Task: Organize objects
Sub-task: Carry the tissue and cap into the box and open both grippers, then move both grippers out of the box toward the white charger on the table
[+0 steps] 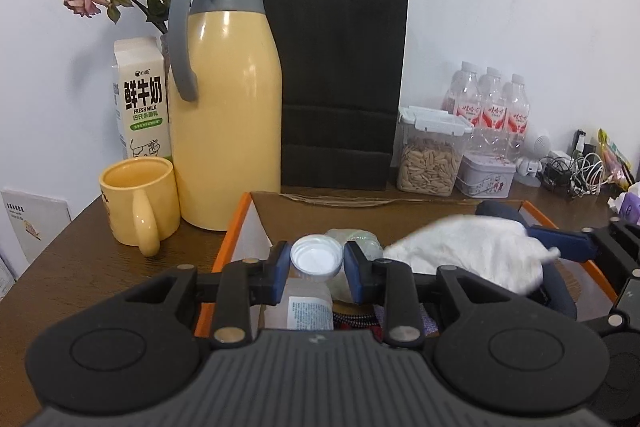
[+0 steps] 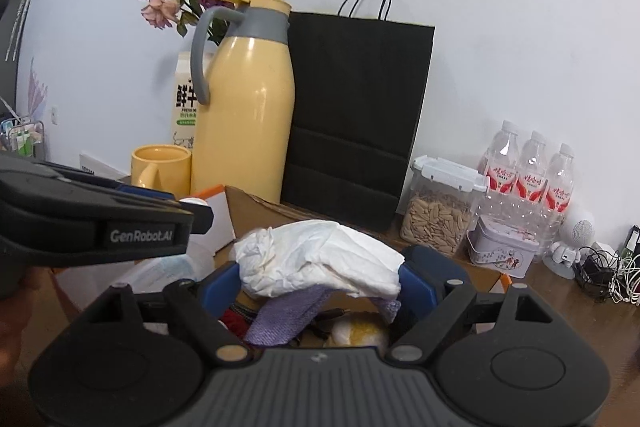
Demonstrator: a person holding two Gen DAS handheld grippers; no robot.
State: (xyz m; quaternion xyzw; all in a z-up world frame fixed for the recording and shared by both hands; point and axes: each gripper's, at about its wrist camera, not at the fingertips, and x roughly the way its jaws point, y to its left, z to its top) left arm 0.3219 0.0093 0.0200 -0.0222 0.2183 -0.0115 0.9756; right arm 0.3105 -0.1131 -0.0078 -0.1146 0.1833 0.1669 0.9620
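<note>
I have two things in hand over the cardboard box (image 1: 240, 227) with orange-taped edges. My left gripper (image 1: 316, 265) pinches a clear plastic bottle with a white cap (image 1: 316, 259), its blue-padded fingers (image 1: 280, 263) pressed against the neck just under the cap; the bottle's body hangs down into the box's near left corner. My right gripper (image 2: 320, 277) holds a crumpled white tissue wad (image 2: 320, 259), its fingers closed in on either side of it, with a purple knitted cloth (image 2: 280, 319) lying just below, inside the box. Whether the fingers also catch that cloth I cannot tell.

The box already holds a jumble: something red, something yellowish, a dark patterned piece. I judge this to be the middle of the sorting, either lifting these two things out or setting them in; the pictures alone do not settle which. For the next move I would keep both grips firm and keep the grippers from bumping, since the left one sits close beside the right in the right wrist view.

Beyond the box on the brown counter (image 1: 72, 259) stand a yellow mug (image 1: 138, 199), a yellow thermos jug (image 1: 228, 107), a milk carton (image 1: 140, 99), a black paper bag (image 1: 340, 87), a clear canister of seeds (image 1: 430, 155), a small tin (image 1: 486, 175) and bottled water (image 1: 486, 103).
</note>
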